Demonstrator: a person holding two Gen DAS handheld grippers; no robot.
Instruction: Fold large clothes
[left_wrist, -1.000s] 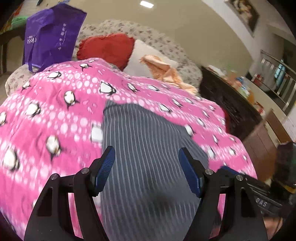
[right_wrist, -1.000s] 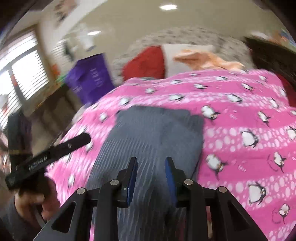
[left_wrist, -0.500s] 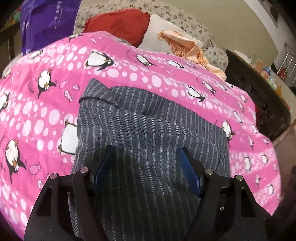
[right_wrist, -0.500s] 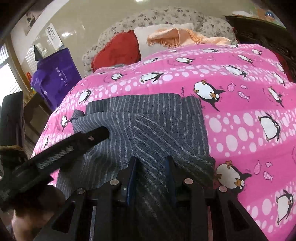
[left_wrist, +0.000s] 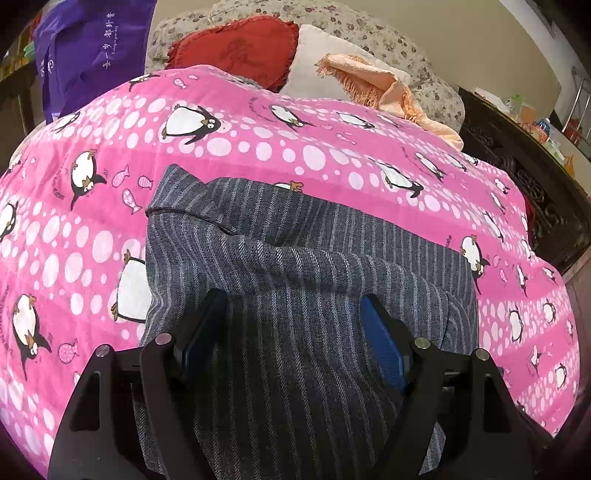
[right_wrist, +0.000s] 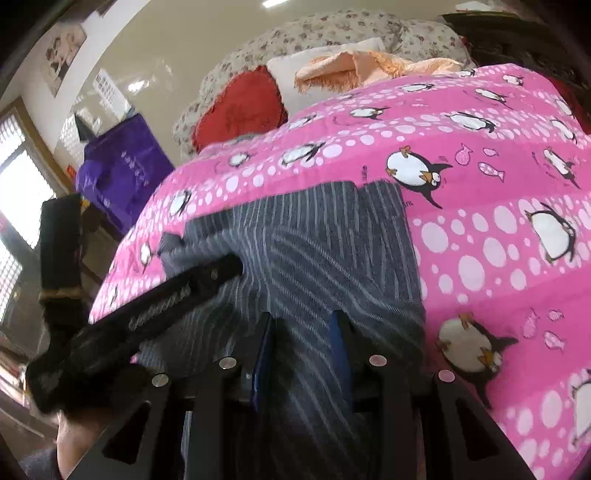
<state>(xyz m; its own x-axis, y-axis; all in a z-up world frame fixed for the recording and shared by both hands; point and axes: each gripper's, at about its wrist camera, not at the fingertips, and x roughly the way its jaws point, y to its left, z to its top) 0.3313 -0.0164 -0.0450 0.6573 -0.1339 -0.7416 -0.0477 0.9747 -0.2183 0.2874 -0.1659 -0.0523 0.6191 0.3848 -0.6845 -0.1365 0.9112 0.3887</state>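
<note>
The right gripper has its jaws narrowed onto a ridge of the grey striped garment, seemingly pinching it; the left gripper straddles the cloth, jaws wide apart. The woven fabric looks soft, limp and fairly heavy, best taken at hems or corners. It lies partly folded on the pink penguin blanket, its long axis running away from both cameras toward the cushions.

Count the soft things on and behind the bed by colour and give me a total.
Grey: 1, striped garment
Pink: 1, penguin blanket
Red: 1, cushion
White: 1, pillow
Orange: 1, fringed cloth
Purple: 1, bag
Total: 6
</note>
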